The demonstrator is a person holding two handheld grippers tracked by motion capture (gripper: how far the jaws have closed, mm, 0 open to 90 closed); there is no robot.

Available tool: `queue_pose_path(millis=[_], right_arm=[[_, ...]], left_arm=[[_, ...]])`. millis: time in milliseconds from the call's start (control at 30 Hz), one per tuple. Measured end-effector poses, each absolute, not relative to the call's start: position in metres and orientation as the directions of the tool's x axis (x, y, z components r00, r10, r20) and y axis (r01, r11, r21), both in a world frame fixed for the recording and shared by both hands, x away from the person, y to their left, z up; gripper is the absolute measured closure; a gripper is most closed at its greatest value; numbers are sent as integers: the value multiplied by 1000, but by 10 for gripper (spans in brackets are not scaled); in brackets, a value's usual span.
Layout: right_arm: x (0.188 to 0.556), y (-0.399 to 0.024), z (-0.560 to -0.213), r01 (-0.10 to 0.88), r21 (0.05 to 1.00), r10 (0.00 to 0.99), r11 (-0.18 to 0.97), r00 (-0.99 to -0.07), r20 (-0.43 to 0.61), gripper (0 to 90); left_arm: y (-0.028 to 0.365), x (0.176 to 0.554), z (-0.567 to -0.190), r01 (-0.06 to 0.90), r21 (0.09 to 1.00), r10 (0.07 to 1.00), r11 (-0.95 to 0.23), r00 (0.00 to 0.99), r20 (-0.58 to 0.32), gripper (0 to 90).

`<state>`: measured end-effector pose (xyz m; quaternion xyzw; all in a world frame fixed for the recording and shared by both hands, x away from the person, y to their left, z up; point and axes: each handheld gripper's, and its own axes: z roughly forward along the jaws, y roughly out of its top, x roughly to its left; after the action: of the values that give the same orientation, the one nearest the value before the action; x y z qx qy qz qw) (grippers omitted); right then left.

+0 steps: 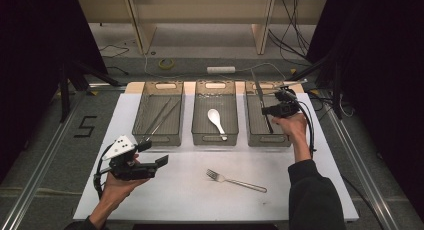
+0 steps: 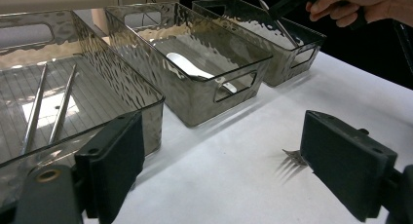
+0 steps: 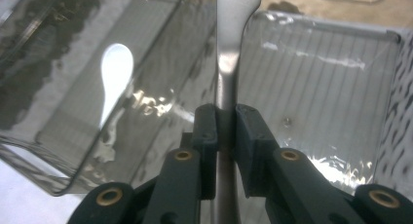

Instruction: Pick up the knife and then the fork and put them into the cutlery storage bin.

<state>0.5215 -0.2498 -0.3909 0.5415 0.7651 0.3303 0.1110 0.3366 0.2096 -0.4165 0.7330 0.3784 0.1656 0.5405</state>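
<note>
1. Knife [image 3: 228, 48]: a flat, shiny metal table knife, pinched at its handle between the pressed-in jaws of my right gripper [image 3: 225, 121], its blade running away from me.
2. In the high view I see the knife [image 1: 261, 101] slanting over the right bin [image 1: 268, 140], tip toward the far rim.
3. That bin's ribbed floor lies bare below, with its walls close on both sides of the blade.
4. My left gripper [image 1: 161, 161] hovers low over the white table [image 1: 190, 200], jaws spread with nothing between them.
5. A fork [image 1: 235, 180] lies on open tabletop in front of the bins, well apart from both grippers.
6. The middle bin [image 1: 215, 138] holds a white spoon [image 1: 216, 121]; the left bin [image 1: 156, 138] holds two metal sticks [image 1: 161, 117].
</note>
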Motion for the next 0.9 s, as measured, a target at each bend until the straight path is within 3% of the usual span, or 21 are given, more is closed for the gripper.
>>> queue_pose_path(millis=[633, 733, 900], right_arm=[[521, -244, -418, 800, 562, 926, 210, -346, 148, 783], [520, -242, -413, 791, 577, 923, 205, -352, 154, 647], [516, -235, -400, 762, 593, 902, 261, -411, 130, 530]], left_arm=[[209, 336, -417, 376, 918, 734, -129, 658, -166, 161], [209, 337, -417, 377, 917, 734, -127, 658, -168, 161], [209, 336, -417, 377, 917, 734, -129, 658, -167, 161]])
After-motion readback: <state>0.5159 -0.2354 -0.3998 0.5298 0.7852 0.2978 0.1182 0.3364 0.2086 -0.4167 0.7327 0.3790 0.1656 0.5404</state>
